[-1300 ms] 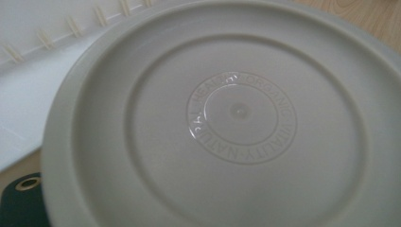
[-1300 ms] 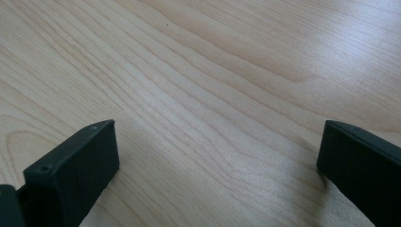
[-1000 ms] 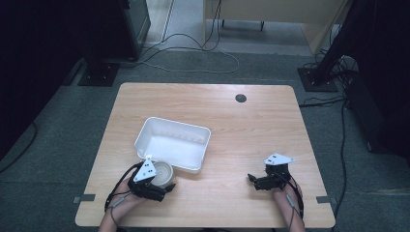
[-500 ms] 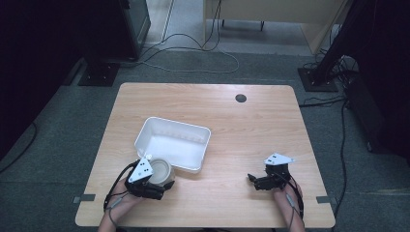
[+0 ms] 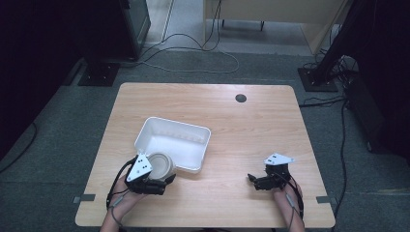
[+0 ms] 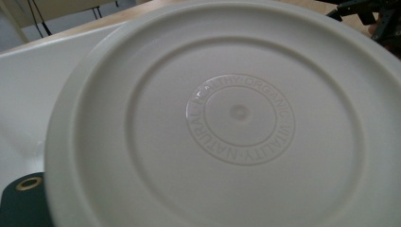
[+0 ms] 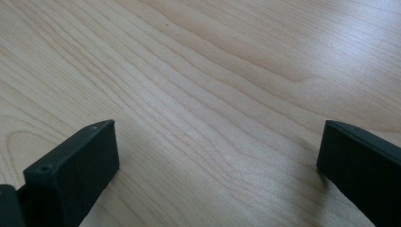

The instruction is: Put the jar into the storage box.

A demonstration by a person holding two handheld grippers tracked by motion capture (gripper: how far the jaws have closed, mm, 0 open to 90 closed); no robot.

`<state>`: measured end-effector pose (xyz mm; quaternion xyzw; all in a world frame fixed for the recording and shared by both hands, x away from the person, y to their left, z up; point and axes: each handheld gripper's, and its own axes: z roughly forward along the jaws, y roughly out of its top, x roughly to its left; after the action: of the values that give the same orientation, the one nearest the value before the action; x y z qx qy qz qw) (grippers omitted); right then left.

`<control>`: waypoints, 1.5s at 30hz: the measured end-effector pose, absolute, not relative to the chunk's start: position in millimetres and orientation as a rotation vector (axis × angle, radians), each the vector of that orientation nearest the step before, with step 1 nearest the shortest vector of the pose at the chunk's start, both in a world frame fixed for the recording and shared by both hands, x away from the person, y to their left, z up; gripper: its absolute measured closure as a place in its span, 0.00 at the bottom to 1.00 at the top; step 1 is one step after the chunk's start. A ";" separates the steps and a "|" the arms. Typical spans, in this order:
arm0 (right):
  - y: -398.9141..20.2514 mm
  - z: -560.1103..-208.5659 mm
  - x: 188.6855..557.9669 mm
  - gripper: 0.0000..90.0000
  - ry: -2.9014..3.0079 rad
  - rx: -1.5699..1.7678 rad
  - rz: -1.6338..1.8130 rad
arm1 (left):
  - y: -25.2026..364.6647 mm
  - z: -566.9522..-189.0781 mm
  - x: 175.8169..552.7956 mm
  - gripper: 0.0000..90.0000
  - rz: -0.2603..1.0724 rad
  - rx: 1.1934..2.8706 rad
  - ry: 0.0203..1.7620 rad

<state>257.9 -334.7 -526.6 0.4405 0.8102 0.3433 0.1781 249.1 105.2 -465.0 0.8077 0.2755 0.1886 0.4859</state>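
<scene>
A round white bowl (image 5: 161, 165) is tilted at the near edge of the white rectangular tray (image 5: 179, 140), and my left gripper (image 5: 162, 179) is shut on it. The left gripper view looks at the bowl's (image 6: 236, 118) underside from very close, with embossed lettering around its centre. One black jaw peeks out at the lower left, and the tray's wall (image 6: 28, 90) lies behind the bowl. My right gripper (image 5: 252, 180) rests low over the table at the front right. It is open, its jaws (image 7: 215, 161) wide apart over bare wood.
The wooden table (image 5: 251, 130) has a dark cable hole (image 5: 241, 98) near its far edge. Its front edge lies just behind both hands. Cables (image 5: 193, 53) and stand bases (image 5: 316, 79) sit on the carpet beyond the table.
My left gripper has lifted the bowl slightly and moved it toward the tray's near edge. The right gripper has stayed put.
</scene>
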 end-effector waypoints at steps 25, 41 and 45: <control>-334.7 -526.6 257.9 0.00 2.292 1.245 0.971 | 78.0 -456.4 291.9 0.11 0.547 1.871 0.710; -334.6 -526.6 258.1 0.00 2.292 1.247 0.971 | 69.7 -474.3 317.2 0.11 0.567 1.885 0.847; -334.1 -526.6 258.7 0.00 2.295 1.241 0.973 | 67.2 -479.5 320.0 0.11 0.552 1.916 0.863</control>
<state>258.7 -334.1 -526.6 0.4385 0.8111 0.3438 0.1775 320.0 67.2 -479.5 0.7803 0.3516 0.2250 0.4657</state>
